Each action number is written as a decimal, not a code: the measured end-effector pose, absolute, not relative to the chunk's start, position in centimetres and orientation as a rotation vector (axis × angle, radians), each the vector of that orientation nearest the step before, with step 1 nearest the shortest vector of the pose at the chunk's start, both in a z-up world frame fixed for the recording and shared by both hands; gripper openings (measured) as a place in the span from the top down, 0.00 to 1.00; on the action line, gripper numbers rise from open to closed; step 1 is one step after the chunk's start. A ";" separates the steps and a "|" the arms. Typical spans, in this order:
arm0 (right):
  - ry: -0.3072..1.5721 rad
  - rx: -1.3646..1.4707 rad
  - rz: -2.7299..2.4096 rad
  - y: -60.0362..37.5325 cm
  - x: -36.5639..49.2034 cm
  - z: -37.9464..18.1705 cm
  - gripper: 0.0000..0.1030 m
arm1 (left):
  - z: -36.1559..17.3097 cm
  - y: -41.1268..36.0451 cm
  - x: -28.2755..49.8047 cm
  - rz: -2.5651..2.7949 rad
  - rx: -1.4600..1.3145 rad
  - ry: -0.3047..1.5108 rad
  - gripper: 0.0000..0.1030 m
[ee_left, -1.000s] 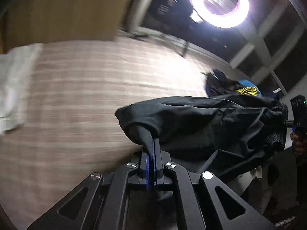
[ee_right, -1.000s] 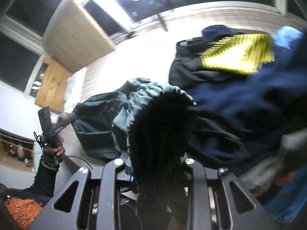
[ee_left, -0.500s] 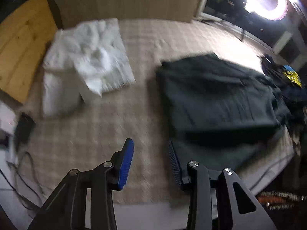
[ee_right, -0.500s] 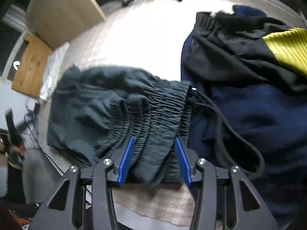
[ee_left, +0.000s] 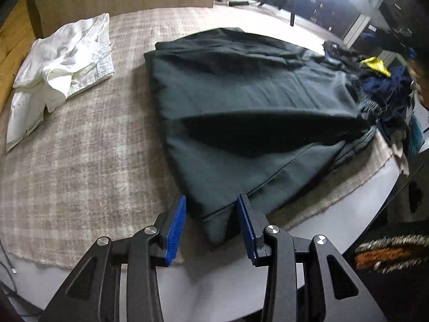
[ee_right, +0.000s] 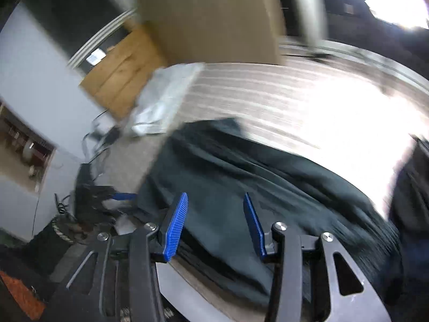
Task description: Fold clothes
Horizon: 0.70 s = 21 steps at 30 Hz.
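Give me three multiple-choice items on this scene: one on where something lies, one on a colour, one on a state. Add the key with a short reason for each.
1. Where does the white garment lie relative to the dark garment in the left wrist view?
A. On top of it
B. Apart, to its left
C. Under it

2. What colour are the gripper pads?
A. Blue
B. Red
C. Green

3. How does the left gripper stand?
A. Shut on the white garment
B. Shut on nothing
C. Open, with a corner of the dark garment between its fingers

Key: 1 B, bare checked cloth separates them. 2 A, both pads show blue. 3 C, gaps show beside the corner.
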State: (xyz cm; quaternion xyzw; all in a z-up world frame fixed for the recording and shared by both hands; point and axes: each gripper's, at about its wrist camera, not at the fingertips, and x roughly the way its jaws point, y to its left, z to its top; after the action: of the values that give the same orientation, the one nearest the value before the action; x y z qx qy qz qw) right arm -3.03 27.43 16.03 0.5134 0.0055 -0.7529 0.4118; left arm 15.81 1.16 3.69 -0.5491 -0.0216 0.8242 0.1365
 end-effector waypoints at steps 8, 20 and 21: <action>0.257 1.320 -1.681 7.1 -8.0 10.6 0.65 | 3.2 0.1 16.4 2.403 -1.511 -0.110 0.62; 0.608 1.407 -1.532 -6.6 -10.3 3.8 0.69 | 3.1 -1.4 16.6 2.433 -1.405 -0.228 0.60; 0.622 1.412 -1.523 -6.6 -10.3 3.6 0.75 | 3.1 -1.3 16.5 2.432 -1.401 -0.219 0.60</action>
State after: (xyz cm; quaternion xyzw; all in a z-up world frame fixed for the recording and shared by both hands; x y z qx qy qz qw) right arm -10.26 -6.63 3.61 0.5755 0.2534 -0.6210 0.4679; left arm 16.54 -1.26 3.09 -0.4911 -0.0768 0.8524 0.1623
